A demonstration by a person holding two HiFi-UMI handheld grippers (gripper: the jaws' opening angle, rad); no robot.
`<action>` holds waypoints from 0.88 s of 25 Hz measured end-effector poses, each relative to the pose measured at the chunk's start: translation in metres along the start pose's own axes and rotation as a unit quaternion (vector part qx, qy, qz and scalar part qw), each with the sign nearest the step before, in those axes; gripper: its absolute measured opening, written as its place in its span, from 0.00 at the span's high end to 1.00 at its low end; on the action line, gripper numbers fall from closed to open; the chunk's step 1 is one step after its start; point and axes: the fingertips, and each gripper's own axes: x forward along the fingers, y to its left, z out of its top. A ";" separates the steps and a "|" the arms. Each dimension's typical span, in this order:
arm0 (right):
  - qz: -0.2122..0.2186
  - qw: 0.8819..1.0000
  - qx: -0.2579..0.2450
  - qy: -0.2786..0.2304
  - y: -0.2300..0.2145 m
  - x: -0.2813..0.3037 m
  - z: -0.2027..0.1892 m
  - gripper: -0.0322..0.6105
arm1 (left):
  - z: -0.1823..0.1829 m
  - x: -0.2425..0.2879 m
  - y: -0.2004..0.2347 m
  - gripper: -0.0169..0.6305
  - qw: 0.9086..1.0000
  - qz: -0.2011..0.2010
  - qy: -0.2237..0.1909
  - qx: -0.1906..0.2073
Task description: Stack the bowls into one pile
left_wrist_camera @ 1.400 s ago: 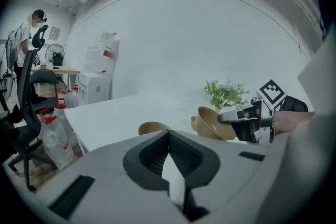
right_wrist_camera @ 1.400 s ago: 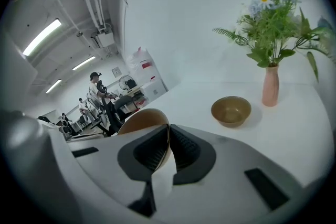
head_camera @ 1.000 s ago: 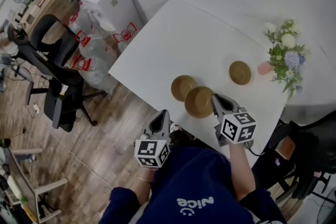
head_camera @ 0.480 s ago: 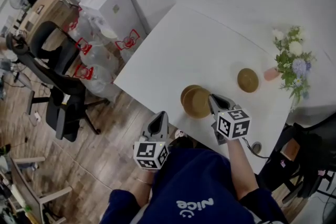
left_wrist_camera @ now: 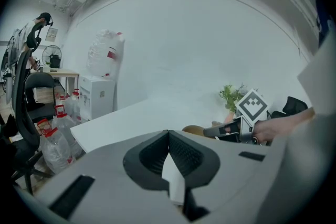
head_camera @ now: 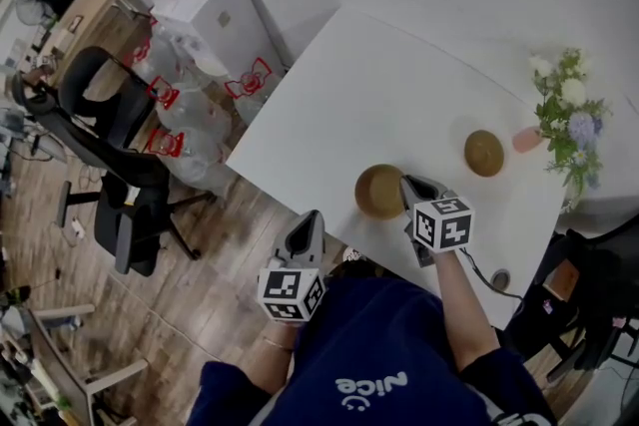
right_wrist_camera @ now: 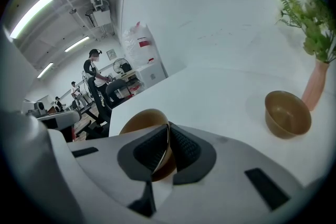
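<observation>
Our right hand-held gripper [head_camera: 406, 185] is clamped on the near rim of a round brown bowl [head_camera: 377, 192]. The thin wall stands between its ridged pads, one pad inside the bowl and one outside. We judge this rim pinch suits the job: it leaves the bowl's bottom free, so it can drop into another bowl without the pads getting in the way. The bowl sits at the near part of the white worktop [head_camera: 349, 95], close to the edge by us. From above it reads as a single bowl. We cannot tell whether another lies under it, or whether it touches the worktop.

A second brown bowl [head_camera: 483, 153] stands upright and alone, well apart towards the far right. It is just beside a pink vase [head_camera: 526, 139] of green and pale flowers [head_camera: 571, 120]. That bowl has not joined any pile, so we judge the stacking unfinished.

Our left hand-held gripper [head_camera: 312, 215] has its jaws together with nothing between them. It hovers off the worktop's near edge, away from both bowls. We take it to be parked there so it does not crowd the right one's work.
</observation>
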 end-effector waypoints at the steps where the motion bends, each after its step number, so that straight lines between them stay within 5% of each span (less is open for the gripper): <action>1: -0.002 1.000 -0.004 0.003 0.000 0.002 -0.001 0.89 | 0.001 0.000 0.001 0.95 1.000 0.000 0.000 0.001; 15: -0.033 0.998 -0.056 0.020 -0.007 0.008 -0.011 0.89 | 0.001 0.009 0.003 0.95 1.000 -0.015 0.017 0.008; 22: -0.017 0.998 -0.053 -0.017 0.000 0.006 0.003 0.71 | 0.006 0.022 -0.005 0.95 1.000 -0.024 0.010 0.012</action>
